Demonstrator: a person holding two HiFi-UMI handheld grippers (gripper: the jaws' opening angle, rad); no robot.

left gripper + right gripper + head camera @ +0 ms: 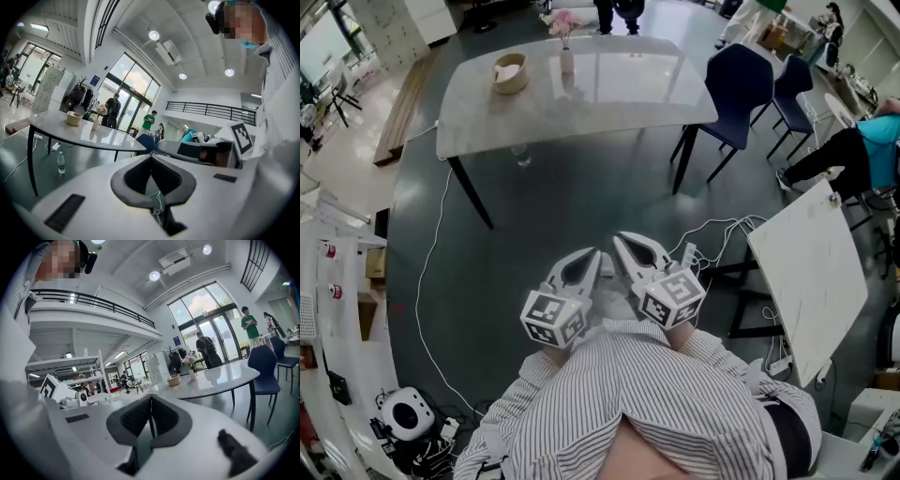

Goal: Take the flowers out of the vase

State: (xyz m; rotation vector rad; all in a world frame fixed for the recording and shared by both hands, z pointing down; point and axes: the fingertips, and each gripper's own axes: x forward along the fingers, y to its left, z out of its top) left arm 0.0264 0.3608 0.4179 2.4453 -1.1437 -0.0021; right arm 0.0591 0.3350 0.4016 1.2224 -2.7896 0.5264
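The pale worktop (619,94) stands well apart from the person, across a stretch of dark floor (562,206), and the task's things sit near its far edge. Both hand-held grippers are held close to the chest, side by side and toed in toward each other. The left hand-held gripper (592,255) has its jaws pressed together on nothing, and the right hand-held gripper (619,240) is likewise closed and empty. From them the small vase (567,61) lies straight ahead and slightly left in the head view, so neither is clearly nearer, with the left perhaps a shade better lined up. The vase stands upright just beside a round bowl (510,72). The pink flowers (562,21) rise from its mouth, so the stems' long axis is vertical, and I judge the pull must go upward once a long reach forward is made
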